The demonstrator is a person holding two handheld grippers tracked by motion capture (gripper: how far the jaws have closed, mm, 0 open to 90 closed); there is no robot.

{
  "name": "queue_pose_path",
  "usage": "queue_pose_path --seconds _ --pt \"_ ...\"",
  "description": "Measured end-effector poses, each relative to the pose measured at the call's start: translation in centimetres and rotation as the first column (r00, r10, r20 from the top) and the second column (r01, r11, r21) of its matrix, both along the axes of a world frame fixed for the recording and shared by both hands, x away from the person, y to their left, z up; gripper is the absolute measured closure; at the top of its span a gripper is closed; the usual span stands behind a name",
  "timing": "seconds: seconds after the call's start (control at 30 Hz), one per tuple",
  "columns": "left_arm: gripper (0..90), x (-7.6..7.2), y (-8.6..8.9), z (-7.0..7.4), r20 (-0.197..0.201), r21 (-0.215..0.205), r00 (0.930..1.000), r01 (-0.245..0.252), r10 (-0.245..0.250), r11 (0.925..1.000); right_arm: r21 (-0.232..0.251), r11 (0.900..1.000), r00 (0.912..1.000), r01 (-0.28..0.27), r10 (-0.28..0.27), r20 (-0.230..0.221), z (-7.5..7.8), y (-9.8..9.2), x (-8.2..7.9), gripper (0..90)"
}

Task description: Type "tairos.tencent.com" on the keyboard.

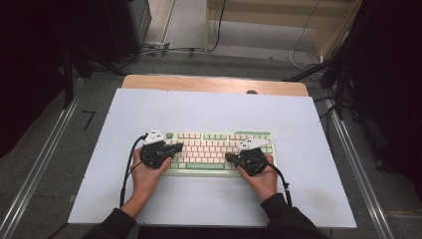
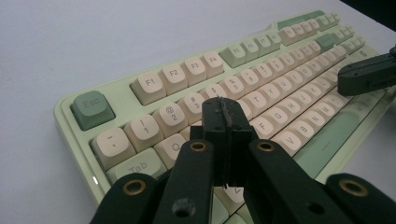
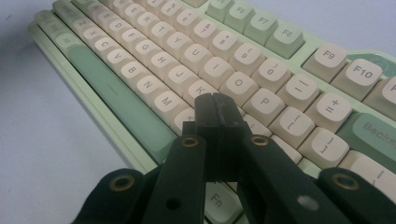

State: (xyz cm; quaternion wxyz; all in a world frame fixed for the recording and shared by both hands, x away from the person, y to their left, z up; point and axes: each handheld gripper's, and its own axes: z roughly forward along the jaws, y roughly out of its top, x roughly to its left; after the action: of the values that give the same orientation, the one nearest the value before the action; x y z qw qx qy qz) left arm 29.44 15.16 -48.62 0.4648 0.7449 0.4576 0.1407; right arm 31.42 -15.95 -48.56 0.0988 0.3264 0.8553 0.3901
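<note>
Seen from the high view, a pale green mechanical keyboard with cream and green plastic keycaps [image 1: 219,152] lies near the middle of a white rectangular table mat [image 1: 209,112], a little toward the near edge. A person's two hands come in from the near side. The left hand [image 1: 146,177] holds the black left gripper [image 1: 176,147] over the keyboard's left end, and the right hand [image 1: 261,180] holds the black right gripper [image 1: 230,157] over its right half; both grippers point inward toward each other.

From the left gripper view, the left gripper [image 2: 227,112] has its jaws pressed fully together with nothing between them — the tips hover over the letter keys just past the number row, near the keyboard [image 2: 187,93] corner with the green Esc key [image 2: 92,110]. The right gripper's black tip [image 2: 366,73] shows at the far right.

From the right gripper view, the right gripper [image 3: 215,109] likewise has its jaws closed tight and empty — its tips sit above the keys near K and L, with the long green space bar [image 3: 119,95] to the left of the keyboard [image 3: 243,60].
</note>
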Motion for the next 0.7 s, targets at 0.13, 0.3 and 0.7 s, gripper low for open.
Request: queue_pose_path --seconds 0.13,0.3,0.7 --pt "90.0 -0.01 -0.03 -0.01 -0.001 -0.002 1.0000 0.002 -0.002 1.0000 -0.002 1.000 1.0000 0.001 -0.001 0.001 -0.04 -0.01 -0.01 87.5" --pt "90.0 -0.01 -0.03 -0.02 -0.001 -0.002 1.0000 0.002 -0.002 1.0000 0.000 1.000 1.0000 0.002 -0.002 0.001 -0.06 -0.03 -0.04 87.6" --pt "90.0 -0.01 -0.11 -0.07 -0.003 0.001 1.0000 0.003 -0.003 1.0000 -0.002 1.000 1.0000 -0.001 0.001 0.003 -0.06 0.03 -0.12 87.6"
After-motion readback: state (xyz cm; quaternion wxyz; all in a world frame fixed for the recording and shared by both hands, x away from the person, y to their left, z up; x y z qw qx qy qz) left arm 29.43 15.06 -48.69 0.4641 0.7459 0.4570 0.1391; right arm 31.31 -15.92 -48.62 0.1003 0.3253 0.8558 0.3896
